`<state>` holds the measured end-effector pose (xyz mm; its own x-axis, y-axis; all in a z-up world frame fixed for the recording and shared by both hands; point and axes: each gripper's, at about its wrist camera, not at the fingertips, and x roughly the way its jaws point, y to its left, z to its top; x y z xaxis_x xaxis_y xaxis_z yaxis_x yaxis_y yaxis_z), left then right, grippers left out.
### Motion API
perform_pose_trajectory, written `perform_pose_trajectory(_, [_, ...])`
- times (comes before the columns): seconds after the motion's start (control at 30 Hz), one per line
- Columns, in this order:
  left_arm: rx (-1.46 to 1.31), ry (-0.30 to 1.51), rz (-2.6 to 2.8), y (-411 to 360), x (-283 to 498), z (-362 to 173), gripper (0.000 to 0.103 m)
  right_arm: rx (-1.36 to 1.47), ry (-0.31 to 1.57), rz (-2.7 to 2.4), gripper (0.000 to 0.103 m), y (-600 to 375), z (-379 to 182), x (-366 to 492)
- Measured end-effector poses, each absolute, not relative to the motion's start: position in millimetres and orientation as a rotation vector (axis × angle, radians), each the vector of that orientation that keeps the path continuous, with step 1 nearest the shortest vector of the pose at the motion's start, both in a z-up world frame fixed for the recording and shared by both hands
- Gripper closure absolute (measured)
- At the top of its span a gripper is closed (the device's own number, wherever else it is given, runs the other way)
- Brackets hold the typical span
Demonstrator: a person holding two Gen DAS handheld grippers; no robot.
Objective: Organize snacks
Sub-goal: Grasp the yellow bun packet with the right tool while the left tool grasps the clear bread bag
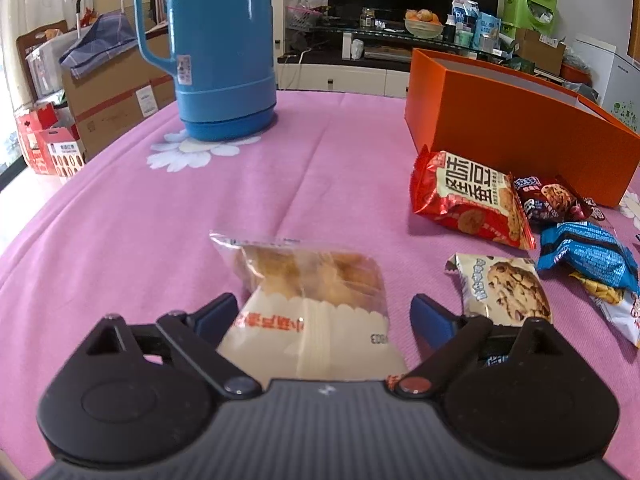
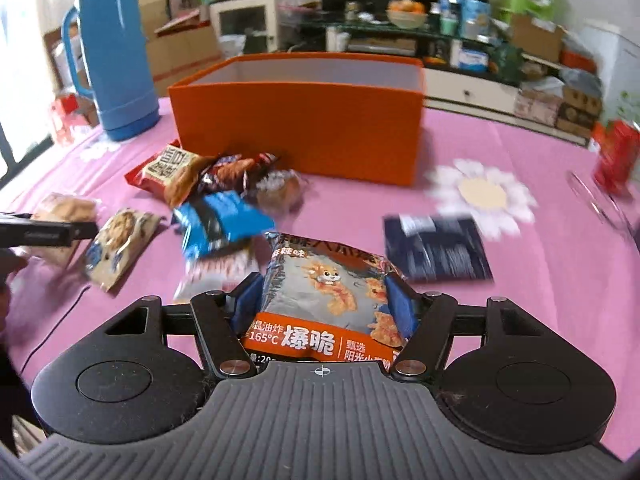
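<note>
On the pink cloth [image 1: 120, 240] of the desk, the left hand-held gripper [image 1: 322, 312] stands with its jaws wide apart. A clear cracker packet [image 1: 308, 292] lies flat between them; the blue pad at 3 o'clock is plainly apart from it, while the pad at 9 o'clock is just beside its edge, perhaps touching.

From this gripper, a cookie packet [image 1: 506, 292] lies at 2 o'clock, just beside the right finger. Further at 2 o'clock are a red biscuit bag [image 1: 468, 200], a dark red cookie pack [image 1: 552, 198] and a blue wrapper [image 1: 588, 254], close together. Behind them the orange box [image 1: 500, 128] stands open at the top. A blue thermos [image 1: 218, 40] stands upright at 11 o'clock, well apart from the snacks.

The right hand-held gripper [image 2: 322, 308] is clamped on a grey and orange snack bag [image 2: 328, 300]; both blue pads press its sides. The right wrist view is blurred around it, so I cannot tell whether the bag touches the cloth. From this gripper the orange box is at 12 o'clock, the pile of snacks lies between 10 and 11 o'clock, and a dark blue flat packet [image 2: 436, 248] lies at 2 o'clock.
</note>
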<state>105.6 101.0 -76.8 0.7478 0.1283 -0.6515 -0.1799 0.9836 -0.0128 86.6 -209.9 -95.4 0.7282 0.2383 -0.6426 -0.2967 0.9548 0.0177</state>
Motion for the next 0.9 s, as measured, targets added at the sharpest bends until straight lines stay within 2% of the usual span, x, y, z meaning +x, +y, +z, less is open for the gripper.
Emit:
perform_pose_trajectory(0.13, [-0.075, 0.701, 0.170, 100, 105, -77, 0.011, -0.065, 0.701, 0.192, 0.050, -235, -108, 86])
perform_pose_trajectory(0.33, [-0.074, 0.696, 0.170, 100, 104, -78, 0.010, 0.098, 0.760, 0.070, 0.038, -288, -122, 118])
perform_pose_trajectory(0.43, [-0.074, 0.696, 0.169, 100, 104, -78, 0.010, 0.173, 0.733, 0.081, 0.034, -298, -115, 104])
perform_pose_trajectory(0.57, [-0.074, 0.697, 0.170, 100, 104, -78, 0.010, 0.157, 0.599, 0.148, 0.017, -280, -82, 51])
perform_pose_trajectory(0.73, [-0.074, 0.700, 0.167, 100, 103, -78, 0.010, 0.046, 0.640, 0.367, 0.017, -224, -77, 14])
perform_pose_trajectory(0.9, [-0.071, 0.701, 0.162, 100, 103, -77, 0.010, -0.050, 0.728, 0.339, 0.030, -202, -109, 36])
